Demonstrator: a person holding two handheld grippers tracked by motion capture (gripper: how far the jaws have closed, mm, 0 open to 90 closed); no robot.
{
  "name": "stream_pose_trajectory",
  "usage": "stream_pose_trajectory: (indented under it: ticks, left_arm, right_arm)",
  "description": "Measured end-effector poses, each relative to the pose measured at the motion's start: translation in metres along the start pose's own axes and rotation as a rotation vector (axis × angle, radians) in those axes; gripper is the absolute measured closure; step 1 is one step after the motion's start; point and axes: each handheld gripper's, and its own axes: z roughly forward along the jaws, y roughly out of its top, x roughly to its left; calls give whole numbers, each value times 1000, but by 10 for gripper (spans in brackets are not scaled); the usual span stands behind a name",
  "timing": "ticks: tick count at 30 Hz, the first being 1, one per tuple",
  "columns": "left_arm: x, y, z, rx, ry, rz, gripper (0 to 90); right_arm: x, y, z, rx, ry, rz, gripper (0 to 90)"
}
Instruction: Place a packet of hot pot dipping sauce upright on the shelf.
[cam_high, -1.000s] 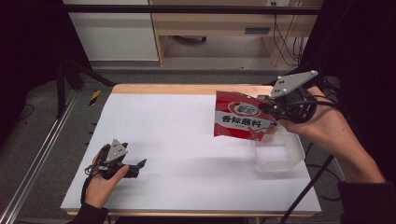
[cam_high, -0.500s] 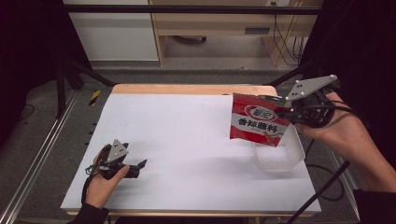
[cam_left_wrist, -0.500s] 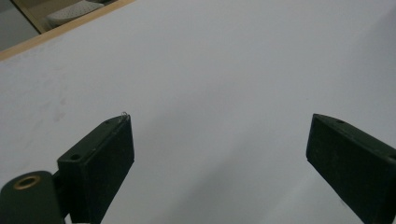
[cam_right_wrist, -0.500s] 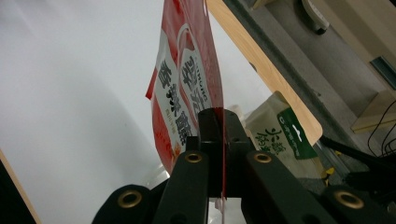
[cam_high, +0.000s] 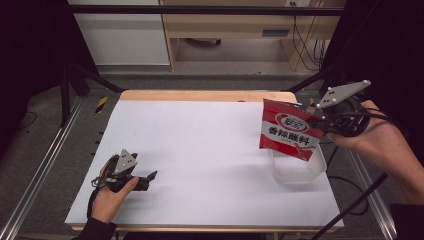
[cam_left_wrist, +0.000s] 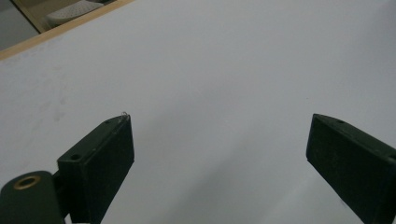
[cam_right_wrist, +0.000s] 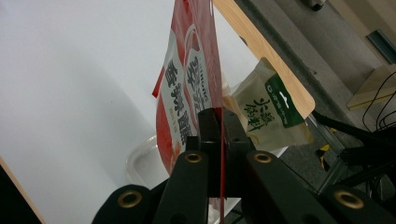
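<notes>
The right gripper (cam_high: 316, 119) pinches one edge of a red seasoning packet (cam_high: 290, 131), its two black jaws pressed together on the foil; in the right gripper view the packet (cam_right_wrist: 187, 88) rises edge-on straight from between the jaws. The packet hangs in the air above a clear plastic container (cam_high: 299, 167) that stands on the white table (cam_high: 200, 145) near its right edge, and it covers part of the container's far rim from the high view. In the right gripper view a second packet, pale with a green label (cam_right_wrist: 271, 114), shows just beyond the red one, near the table's wooden edge; whether it touches the red packet cannot be told.

The left gripper (cam_high: 146, 178) rests low at the table's near left corner, held in the person's left hand (cam_high: 107, 197), well apart from the container. Its jaws are spread wide with bare white surface between them, as the left gripper view (cam_left_wrist: 219, 154) shows.

Count: two grippers, two packets, one container.
</notes>
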Motion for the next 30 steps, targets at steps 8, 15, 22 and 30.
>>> stream_pose_trajectory:
  ticks: [8,15,22,30]
  left_arm:
    - [0,0,0,5,-2,2,76]
    - [0,0,0,8,-4,5,76]
    - [-1,0,1,9,-5,7,76]
    - [-1,0,1,11,-7,10,76]
  right_arm:
    - [-6,-14,-1,16,-3,15,900]
    - [-8,-24,1,30,3,29,900]
    - [-10,-30,5,31,6,41,900]
    - [-15,-33,6,19,7,54,900]
